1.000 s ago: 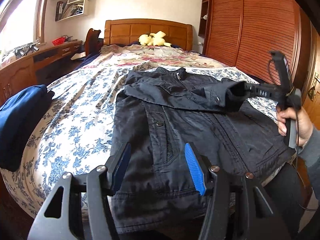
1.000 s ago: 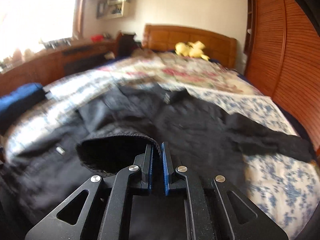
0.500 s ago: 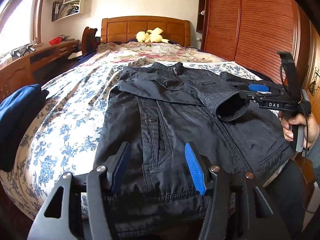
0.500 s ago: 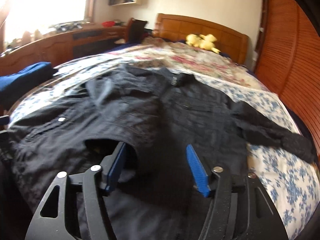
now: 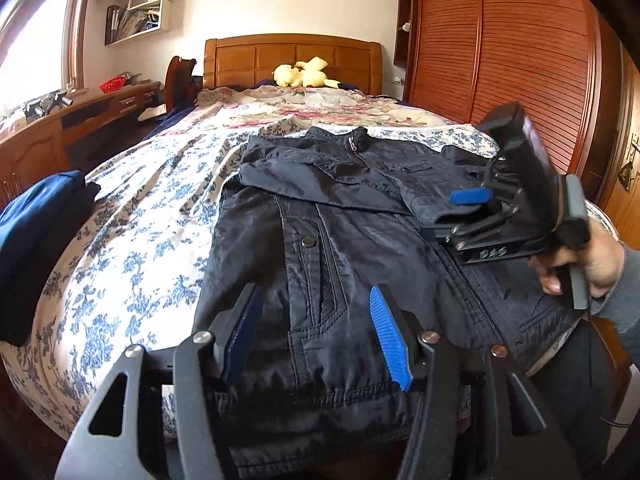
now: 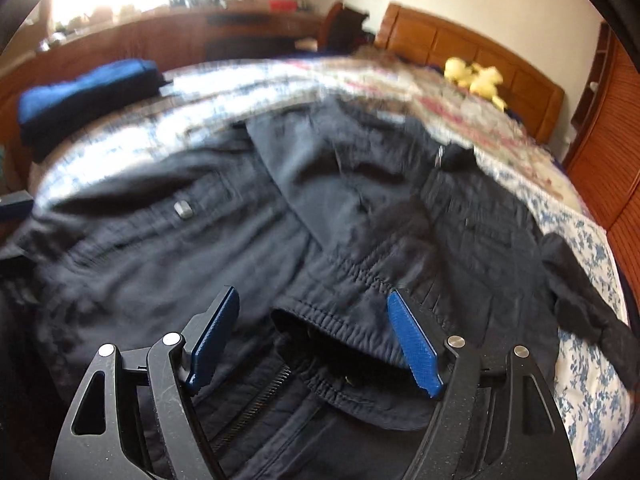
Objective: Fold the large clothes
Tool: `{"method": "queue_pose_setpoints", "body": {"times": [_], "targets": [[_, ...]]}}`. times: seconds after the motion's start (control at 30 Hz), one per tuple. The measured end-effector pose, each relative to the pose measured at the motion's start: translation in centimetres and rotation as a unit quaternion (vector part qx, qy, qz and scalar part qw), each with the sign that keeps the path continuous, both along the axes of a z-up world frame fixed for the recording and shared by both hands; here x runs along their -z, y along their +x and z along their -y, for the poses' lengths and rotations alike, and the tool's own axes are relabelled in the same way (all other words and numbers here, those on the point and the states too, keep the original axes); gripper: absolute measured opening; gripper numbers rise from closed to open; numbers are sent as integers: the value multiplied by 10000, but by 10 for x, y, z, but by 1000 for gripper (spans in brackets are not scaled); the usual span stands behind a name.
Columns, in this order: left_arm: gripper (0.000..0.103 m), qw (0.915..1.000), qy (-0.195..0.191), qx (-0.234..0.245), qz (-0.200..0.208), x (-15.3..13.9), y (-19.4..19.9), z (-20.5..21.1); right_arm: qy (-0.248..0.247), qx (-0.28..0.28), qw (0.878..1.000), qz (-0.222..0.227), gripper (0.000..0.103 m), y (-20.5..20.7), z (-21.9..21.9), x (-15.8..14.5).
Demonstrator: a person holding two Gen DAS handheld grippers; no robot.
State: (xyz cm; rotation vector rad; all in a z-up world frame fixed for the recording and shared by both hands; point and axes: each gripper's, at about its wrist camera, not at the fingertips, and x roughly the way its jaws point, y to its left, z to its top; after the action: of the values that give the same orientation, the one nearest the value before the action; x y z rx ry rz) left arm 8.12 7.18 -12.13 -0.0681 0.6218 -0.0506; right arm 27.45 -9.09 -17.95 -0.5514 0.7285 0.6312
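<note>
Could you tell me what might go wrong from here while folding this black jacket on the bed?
1. The right gripper is open over the folded sleeve cuff; the unheld sleeve may slide back and undo the fold.
2. The jacket hem lies at the bed's near edge under the open left gripper, so a tug could drag it off.
3. The other sleeve lies spread out to the side and may bunch.

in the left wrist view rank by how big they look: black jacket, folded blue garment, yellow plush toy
1. black jacket
2. folded blue garment
3. yellow plush toy

The toy lies farthest from the camera, so its true size is unsure.
</note>
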Motion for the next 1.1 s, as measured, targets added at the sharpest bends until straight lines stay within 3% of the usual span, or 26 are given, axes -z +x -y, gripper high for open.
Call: {"method": "queue_pose_setpoints", "body": {"times": [0.03, 0.13, 0.2, 0.4, 0.57, 0.67, 0.73, 0.8, 0.83, 1.1], "targets": [[55, 10000, 4, 17, 22, -2, 2, 0, -124, 71, 9999, 72, 75, 2, 1, 4], [55, 9999, 88, 82, 121, -9, 13, 3, -247, 235, 9994, -15, 46, 16, 11, 11], [55, 9996, 148, 158, 154, -13, 23, 6, -195, 252, 9993, -189, 7, 21, 20, 12], [55, 9975, 423, 392, 415, -21, 57, 28, 314, 336, 9989, -120, 7, 23, 54, -13], [55, 9964, 336, 576, 516, -27, 91, 42, 955, 722, 9928, 15, 7, 36, 91, -49], [55, 9957, 276, 678, 563, -32, 111, 49, 1022, 1069, 9889, 126, 7, 54, 110, -56], [55, 9951, 245, 752, 596, -35, 121, 52, 978, 1353, 9859, 99, 15, 68, 124, -52], [55, 9943, 224, 832, 635, -38, 132, 56, 858, 1631, 9828, 112, 35, 79, 138, -47], [55, 9940, 205, 856, 646, -39, 136, 58, 825, 1700, 9819, 125, 39, 81, 143, -46], [55, 9940, -22, 926, 578, -20, 167, 66, 932, 1811, 9788, -233, 45, 80, 170, -29]]}}
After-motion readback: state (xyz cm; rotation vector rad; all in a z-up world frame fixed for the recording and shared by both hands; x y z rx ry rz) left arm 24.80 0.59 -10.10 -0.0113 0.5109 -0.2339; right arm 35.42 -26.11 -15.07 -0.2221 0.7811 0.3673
